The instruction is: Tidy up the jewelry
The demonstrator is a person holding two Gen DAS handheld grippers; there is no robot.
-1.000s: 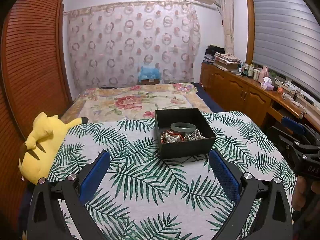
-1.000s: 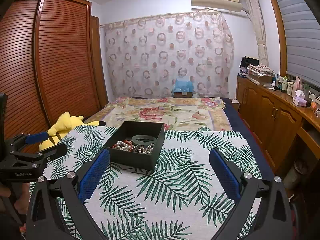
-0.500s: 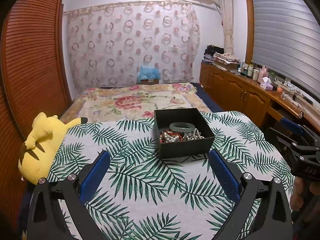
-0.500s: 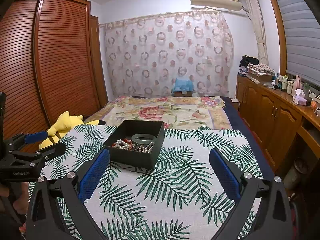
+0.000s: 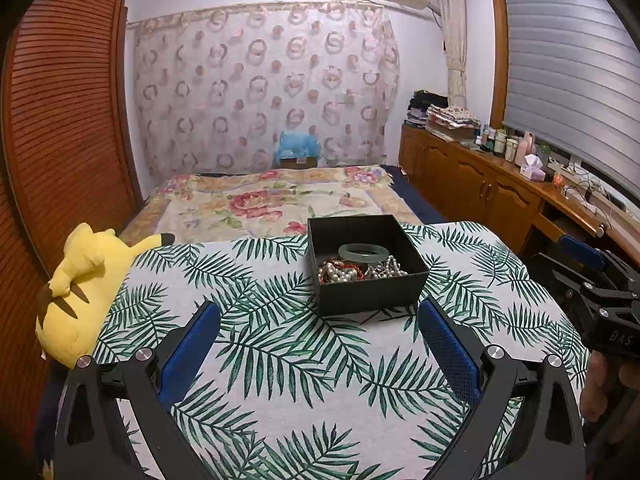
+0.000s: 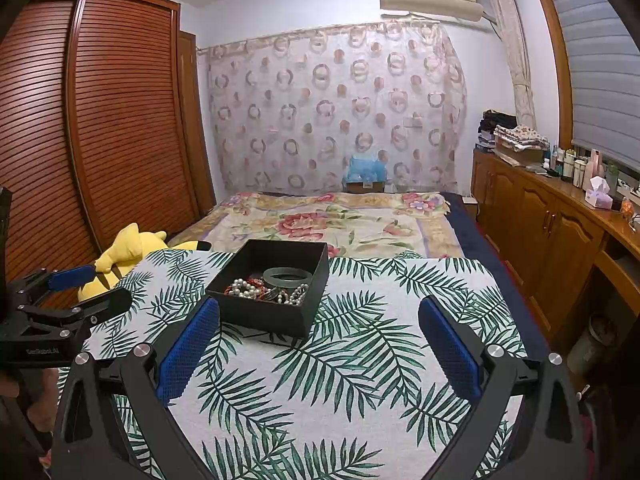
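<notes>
A black open box (image 5: 366, 294) stands on a table with a palm-leaf cloth (image 5: 280, 360). Inside lie a green bangle (image 5: 362, 251), a pearl strand (image 5: 336, 272) and other tangled bead pieces. My left gripper (image 5: 319, 320) is open and empty, just short of the box's near wall. In the right wrist view the box (image 6: 266, 314) sits ahead to the left, with the bangle (image 6: 287, 276) inside. My right gripper (image 6: 319, 320) is open and empty, its left finger close to the box's near corner. Each gripper shows at the edge of the other's view.
A yellow plush toy (image 5: 86, 280) lies at the table's left edge. A bed with a floral cover (image 5: 272, 204) is behind the table. Wooden cabinets (image 6: 552, 232) with bottles run along the right wall. A slatted wardrobe (image 6: 100, 128) stands on the left.
Both grippers have crept slightly forward toward the box. Both stay open and empty.
</notes>
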